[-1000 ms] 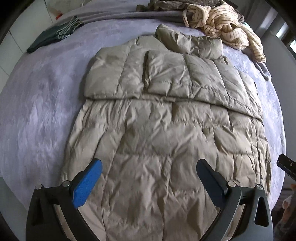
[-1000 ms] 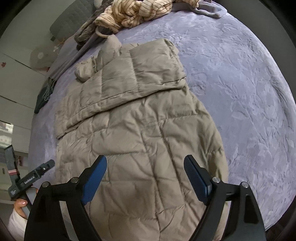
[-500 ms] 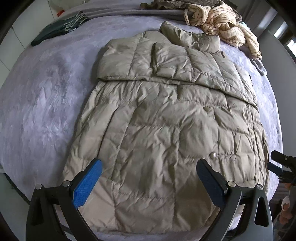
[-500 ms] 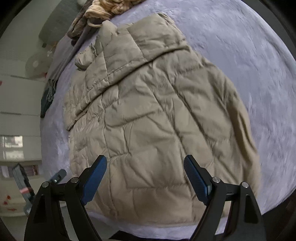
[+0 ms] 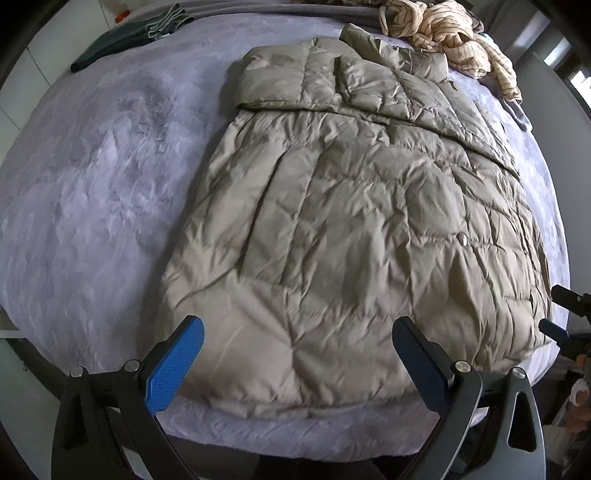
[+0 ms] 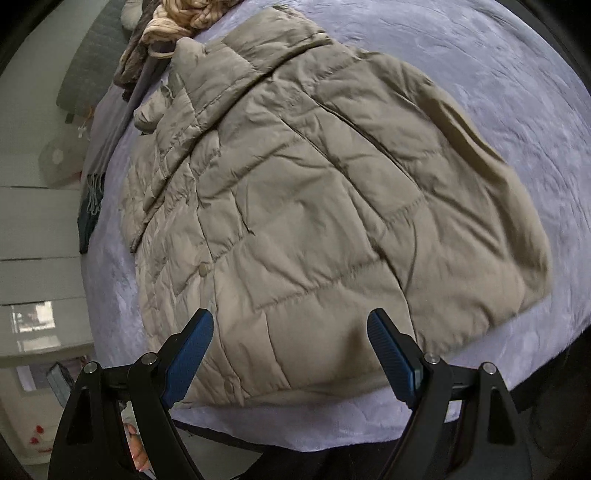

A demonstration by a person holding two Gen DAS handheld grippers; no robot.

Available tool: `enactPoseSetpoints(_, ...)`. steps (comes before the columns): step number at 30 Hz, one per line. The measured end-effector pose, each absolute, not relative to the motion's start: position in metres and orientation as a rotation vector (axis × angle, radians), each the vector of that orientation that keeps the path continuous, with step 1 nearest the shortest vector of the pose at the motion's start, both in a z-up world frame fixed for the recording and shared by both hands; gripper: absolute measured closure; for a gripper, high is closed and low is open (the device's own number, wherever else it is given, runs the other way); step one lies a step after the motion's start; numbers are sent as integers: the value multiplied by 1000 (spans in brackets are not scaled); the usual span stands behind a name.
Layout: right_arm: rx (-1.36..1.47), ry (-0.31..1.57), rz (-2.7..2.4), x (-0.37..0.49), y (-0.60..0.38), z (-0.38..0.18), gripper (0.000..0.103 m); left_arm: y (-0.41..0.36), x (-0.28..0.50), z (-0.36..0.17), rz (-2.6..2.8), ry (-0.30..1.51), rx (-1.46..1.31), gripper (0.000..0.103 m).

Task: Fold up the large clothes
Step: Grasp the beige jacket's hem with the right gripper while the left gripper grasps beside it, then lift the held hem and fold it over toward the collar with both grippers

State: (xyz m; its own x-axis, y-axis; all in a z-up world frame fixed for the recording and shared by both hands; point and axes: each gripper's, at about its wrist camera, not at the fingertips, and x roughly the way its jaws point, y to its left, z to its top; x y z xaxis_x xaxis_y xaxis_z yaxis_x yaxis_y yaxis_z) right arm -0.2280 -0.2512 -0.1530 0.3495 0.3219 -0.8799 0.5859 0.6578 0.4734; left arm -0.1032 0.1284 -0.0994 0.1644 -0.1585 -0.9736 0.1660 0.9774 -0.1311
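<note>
claws: left claw (image 5: 297, 354) and right claw (image 6: 290, 350) both spread wide, empty, hanging above the near hem, apparently lined up to grip it.
hem: near edge of the padded jacket (image 5: 351, 229) lies close to the edge of the bed (image 5: 85, 192), within reach for a lengthwise fold, by my judgement.
jacket: flat on the bed, sleeves already folded across the far part.
far end: striped garment (image 5: 454, 33) heaped past the collar; dark cloth (image 5: 122, 40) at the far left corner.
hidden: underside layers unseen; striped garment cut by the frame.
</note>
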Motion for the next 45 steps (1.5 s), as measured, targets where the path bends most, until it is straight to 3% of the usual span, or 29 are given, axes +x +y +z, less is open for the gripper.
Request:
enactPoseSetpoints(13, 1049, 1182, -263, -289, -268, -167, 16, 201, -139, -133, -383, 1516, -367, 1)
enactPoseSetpoints(18, 1193, 1128, -337, -318, -290, -184, 16, 196, -143, -167, -427, 1593, -544, 1)
enactPoseSetpoints(25, 1354, 1020, -368, -331, -313, -206, 16, 185, -121, -183, -370, 1547, -690, 2)
enactPoseSetpoints(27, 1400, 986, -361, -330, -316, -211, 16, 183, -114, -183, -361, 1536, -704, 17)
enactPoseSetpoints(29, 1448, 952, -360, -328, -320, -216, 17, 181, -110, -183, -371, 1537, -701, 53)
enactPoseSetpoints(30, 1467, 938, -363, -328, -320, -218, 18, 180, -108, -182, -380, 1534, -700, 64)
enactPoseSetpoints(31, 1489, 924, -357, -327, -322, -220, 23, 179, -107, -180, -392, 1529, -693, 82)
enactPoseSetpoints(33, 1529, 911, -340, -324, -323, -223, 32, 182, -104, -173, -394, 1499, -669, 84)
enactPoseSetpoints(34, 1537, 912, -327, -321, -323, -224, 47, 183, -103, -169, -397, 1480, -658, 86)
enactPoseSetpoints(35, 1534, 920, -322, -318, -322, -224, 72, 186, -103, -165, -402, 1468, -648, 89)
enactPoseSetpoints(37, 1500, 957, -338, -314, -322, -224, 89, 186, -101, -154, -414, 1438, -625, 89)
enactPoseSetpoints(40, 1433, 962, -325, -309, -321, -213, 95, 187, -98, -141, -427, 1406, -587, 89)
enactPoseSetpoints(45, 1270, 967, -287, -290, -320, -177, 96, 188, -87, -110, -469, 1331, -546, 89)
